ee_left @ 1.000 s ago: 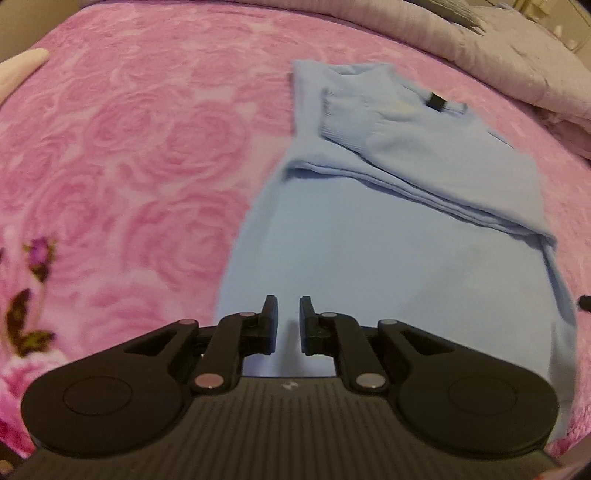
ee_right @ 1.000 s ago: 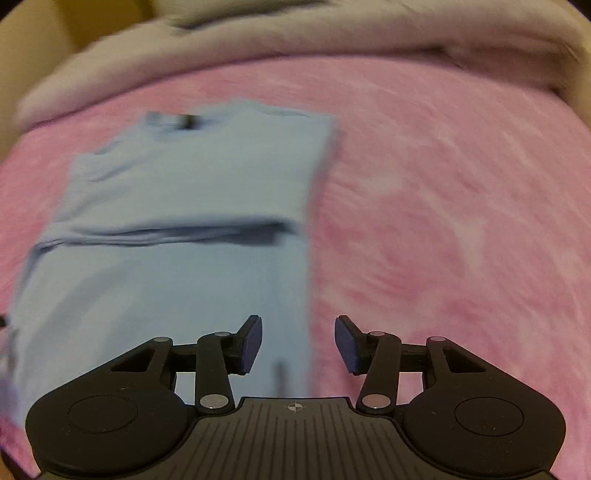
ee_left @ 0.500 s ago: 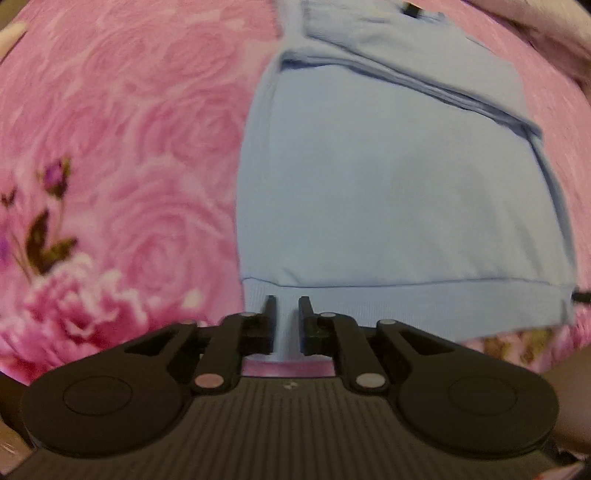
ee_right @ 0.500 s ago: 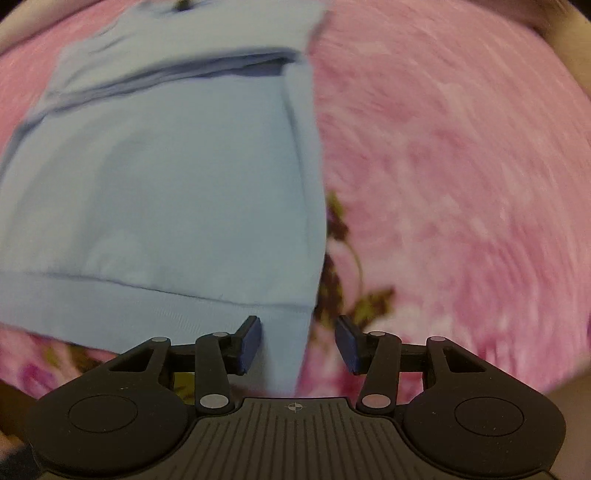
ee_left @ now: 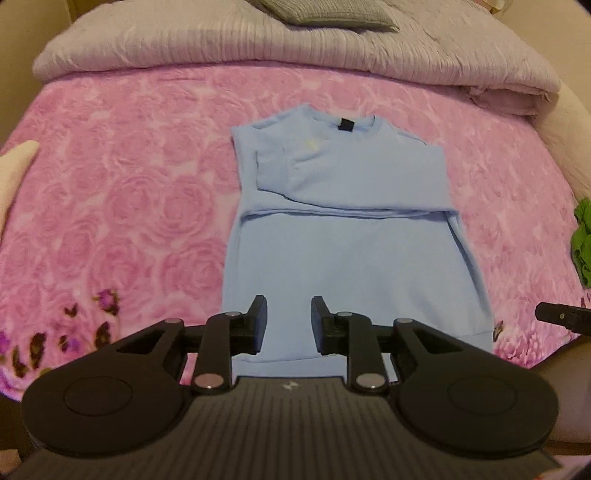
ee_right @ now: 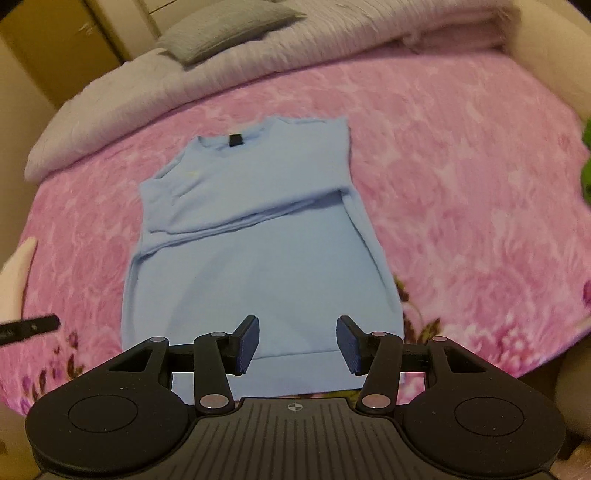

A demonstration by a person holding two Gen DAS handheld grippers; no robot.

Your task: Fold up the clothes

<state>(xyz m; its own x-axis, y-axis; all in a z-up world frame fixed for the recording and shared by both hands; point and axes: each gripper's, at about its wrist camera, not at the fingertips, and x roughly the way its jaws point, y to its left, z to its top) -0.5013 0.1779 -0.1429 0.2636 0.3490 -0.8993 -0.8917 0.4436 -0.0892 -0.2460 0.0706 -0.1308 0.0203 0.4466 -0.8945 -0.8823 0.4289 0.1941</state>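
We are judging blue sweatshirt (ee_left: 343, 254) soft, limp; taking hem corners; left gripper (ee_left: 288, 325) jaws just opening, empty; right gripper (ee_right: 297, 341) gaping, empty.

Light blue sweater (ee_left: 343, 258), black neck tag (ee_left: 345, 124); pink rose-patterned blanket (ee_left: 129, 192); grey quilt (ee_left: 221, 40); green cloth (ee_left: 583, 243).

A bed under a pink rose-patterned blanket (ee_left: 147, 192) fills the room; a bunched grey quilt (ee_left: 221, 40) and grey pillow (ee_right: 225, 29) lie at its head, before yellowish wardrobe doors (ee_right: 55, 48).
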